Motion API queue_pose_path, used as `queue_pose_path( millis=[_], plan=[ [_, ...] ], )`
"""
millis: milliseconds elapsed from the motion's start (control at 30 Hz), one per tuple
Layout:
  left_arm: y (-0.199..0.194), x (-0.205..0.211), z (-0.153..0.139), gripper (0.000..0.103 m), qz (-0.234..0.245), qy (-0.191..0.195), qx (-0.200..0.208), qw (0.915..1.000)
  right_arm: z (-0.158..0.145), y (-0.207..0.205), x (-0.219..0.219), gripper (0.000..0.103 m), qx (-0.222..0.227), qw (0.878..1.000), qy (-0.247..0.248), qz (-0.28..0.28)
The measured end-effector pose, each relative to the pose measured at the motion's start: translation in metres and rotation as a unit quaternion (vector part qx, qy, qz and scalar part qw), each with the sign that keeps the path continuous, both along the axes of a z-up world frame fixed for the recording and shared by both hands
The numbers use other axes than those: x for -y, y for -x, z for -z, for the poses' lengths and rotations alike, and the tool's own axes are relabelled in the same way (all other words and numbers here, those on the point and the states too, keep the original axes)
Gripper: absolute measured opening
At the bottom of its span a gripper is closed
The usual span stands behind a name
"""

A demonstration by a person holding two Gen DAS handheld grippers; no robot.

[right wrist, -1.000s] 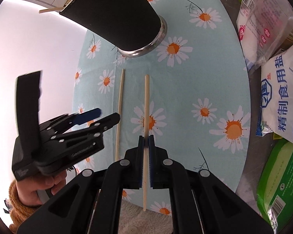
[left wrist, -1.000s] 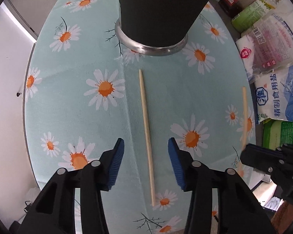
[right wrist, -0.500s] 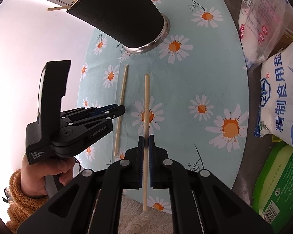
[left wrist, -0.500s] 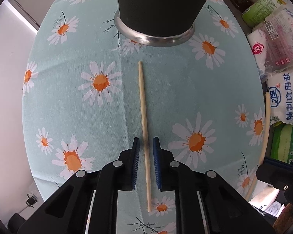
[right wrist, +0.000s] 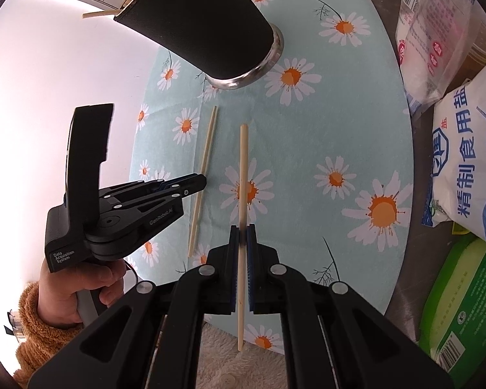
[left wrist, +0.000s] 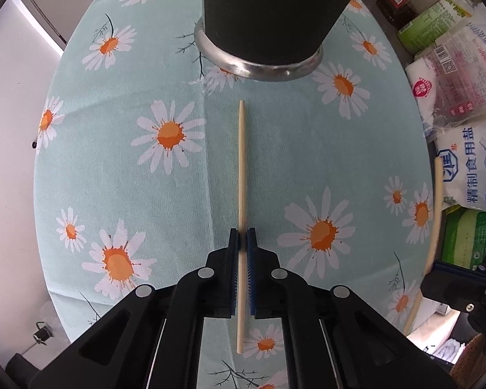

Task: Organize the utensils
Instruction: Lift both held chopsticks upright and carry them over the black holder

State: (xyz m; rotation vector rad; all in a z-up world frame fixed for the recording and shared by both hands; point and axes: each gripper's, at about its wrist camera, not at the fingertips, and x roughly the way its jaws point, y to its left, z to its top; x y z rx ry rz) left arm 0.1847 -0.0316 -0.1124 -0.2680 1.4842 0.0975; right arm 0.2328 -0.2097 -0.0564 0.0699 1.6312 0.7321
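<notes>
Daisy-cloth bench (left wrist: 120,168). Left gripper (left wrist: 242,243) has just closed, fingers clamped on a chopstick (left wrist: 242,162) mid-bench; right gripper (right wrist: 242,233) clamps another chopstick (right wrist: 243,175). Only right view shows sticks in black holder (right wrist: 194,22).

Salt bag (right wrist: 466,175), perhaps sponge pack (right wrist: 463,295)

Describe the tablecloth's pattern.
The tablecloth is pale teal with white, orange-centred daisies; clearest in the left wrist view.
</notes>
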Motion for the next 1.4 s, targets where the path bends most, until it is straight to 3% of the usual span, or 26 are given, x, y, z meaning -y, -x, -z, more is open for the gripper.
queue_pose_path(
  millis=[633, 933, 1267, 1400],
  plan=[
    [0.056, -0.034, -0.078, 0.004, -0.019, 0.063, 0.122, 0.9904, -0.017, 0.003, -0.046, 0.005, 0.046, 0.999, 0.014, -0.009],
    [0.050, -0.039, -0.106, 0.004, 0.000, 0.076, 0.162, 0.9838, -0.039, 0.003, -0.067, 0.006, 0.074, 0.997, 0.009, -0.008],
    [0.037, -0.052, -0.140, 0.004, 0.025, 0.082, 0.208, 0.9744, -0.076, -0.009, -0.083, 0.006, 0.121, 0.992, -0.035, 0.005],
    [0.031, -0.050, -0.157, 0.004, 0.049, 0.091, 0.235, 0.9665, -0.094, -0.017, -0.084, 0.006, 0.145, 0.987, -0.062, 0.013]
  ],
)
